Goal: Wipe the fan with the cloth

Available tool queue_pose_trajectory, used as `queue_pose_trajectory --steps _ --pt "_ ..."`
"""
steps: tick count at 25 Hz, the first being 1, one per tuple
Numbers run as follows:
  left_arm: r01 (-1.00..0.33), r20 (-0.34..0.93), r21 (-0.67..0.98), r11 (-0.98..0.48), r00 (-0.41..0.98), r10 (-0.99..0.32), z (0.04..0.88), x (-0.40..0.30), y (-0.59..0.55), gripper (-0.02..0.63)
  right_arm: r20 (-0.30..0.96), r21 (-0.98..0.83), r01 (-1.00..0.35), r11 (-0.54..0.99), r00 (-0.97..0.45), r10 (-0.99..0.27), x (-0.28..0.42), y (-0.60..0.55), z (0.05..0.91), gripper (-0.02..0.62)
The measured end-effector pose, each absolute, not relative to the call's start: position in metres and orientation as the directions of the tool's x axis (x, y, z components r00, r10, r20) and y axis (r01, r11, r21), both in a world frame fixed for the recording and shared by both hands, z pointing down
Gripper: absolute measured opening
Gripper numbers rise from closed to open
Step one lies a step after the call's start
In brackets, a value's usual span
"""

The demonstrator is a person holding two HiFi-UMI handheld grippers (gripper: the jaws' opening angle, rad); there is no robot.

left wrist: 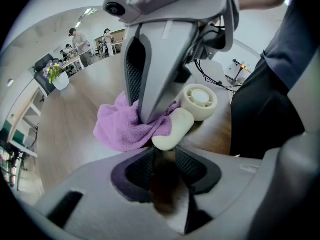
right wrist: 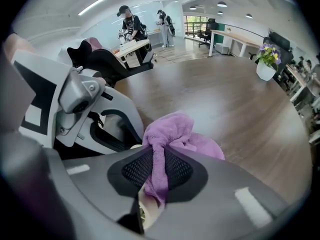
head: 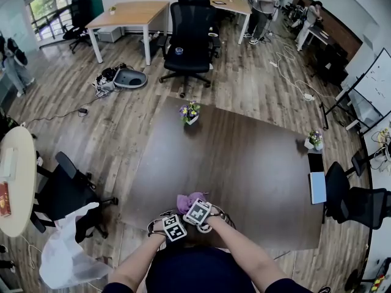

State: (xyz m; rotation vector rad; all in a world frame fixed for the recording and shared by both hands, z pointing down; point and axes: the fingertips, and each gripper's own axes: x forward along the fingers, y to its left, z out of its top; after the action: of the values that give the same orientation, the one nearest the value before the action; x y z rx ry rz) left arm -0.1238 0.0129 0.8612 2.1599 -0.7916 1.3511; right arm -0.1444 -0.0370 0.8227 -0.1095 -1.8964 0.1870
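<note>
Cloth (right wrist: 175, 134): soft, limp, pinched fast in right gripper (right wrist: 160, 166). Fan (left wrist: 199, 101) looks light, rigid plastic. Left gripper (left wrist: 164, 160) jaws closing at its handle (left wrist: 174, 128) end, not yet tight; likely the best hold.

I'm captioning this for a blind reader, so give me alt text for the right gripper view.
The right gripper is shut on a fold of purple cloth, the rest bunched just ahead of its jaws over a brown table. A pot of flowers stands near the table's far edge, and people stand in the background.
</note>
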Motion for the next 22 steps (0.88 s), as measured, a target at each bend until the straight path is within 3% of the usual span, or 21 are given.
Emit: queue_pose_trajectory --steps 13,22 --pt "-0.71 0.908 0.072 -0.701 0.338 -0.248 0.866 -0.129 0.015 0.138 0.893 -0.258 -0.156 0.954 -0.414 0.174 -0.137 -0.051 0.824 0.075" --pt "-0.724 0.903 -0.001 -0.69 0.296 -0.312 0.869 -0.135 0.013 0.185 0.898 -0.247 -0.338 0.908 -0.433 0.083 -0.071 -0.085 0.829 0.075"
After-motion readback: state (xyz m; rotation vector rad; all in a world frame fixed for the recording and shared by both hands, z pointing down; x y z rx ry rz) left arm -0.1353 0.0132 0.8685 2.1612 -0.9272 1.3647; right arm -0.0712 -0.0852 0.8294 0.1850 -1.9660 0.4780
